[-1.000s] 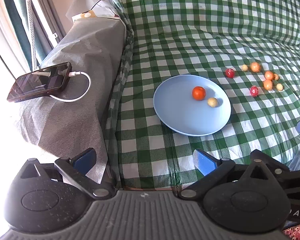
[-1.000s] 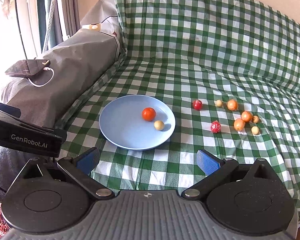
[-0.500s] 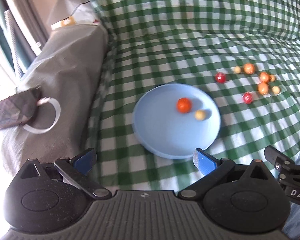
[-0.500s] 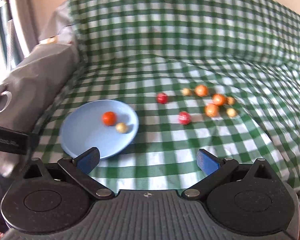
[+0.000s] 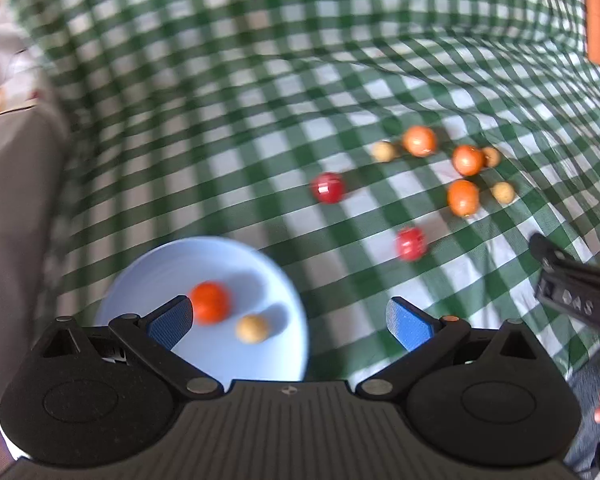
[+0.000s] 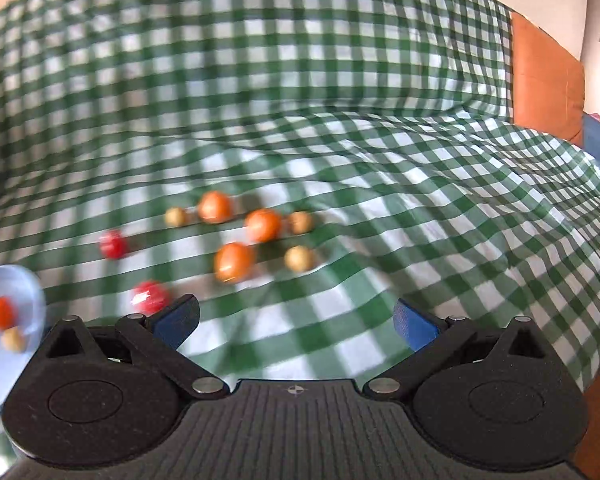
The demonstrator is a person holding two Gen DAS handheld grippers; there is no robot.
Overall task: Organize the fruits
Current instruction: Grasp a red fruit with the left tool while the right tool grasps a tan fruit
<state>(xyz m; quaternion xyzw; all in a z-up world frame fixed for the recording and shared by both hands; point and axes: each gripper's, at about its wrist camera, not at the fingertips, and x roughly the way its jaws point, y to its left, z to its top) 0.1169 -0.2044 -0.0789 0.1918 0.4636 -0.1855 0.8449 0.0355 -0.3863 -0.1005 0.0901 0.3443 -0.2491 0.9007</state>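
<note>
Both grippers (image 5: 288, 316) (image 6: 296, 322) spread; roughly 8 loose fruits (image 6: 234, 262)

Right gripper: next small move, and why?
Probably ease the right gripper forward and down over the nearest red fruit, by its left finger. Both grippers are open and empty, the plate holds only two fruits, and eight more lie loose on the cloth. Blurred frames make exact alignment uncertain.
</note>
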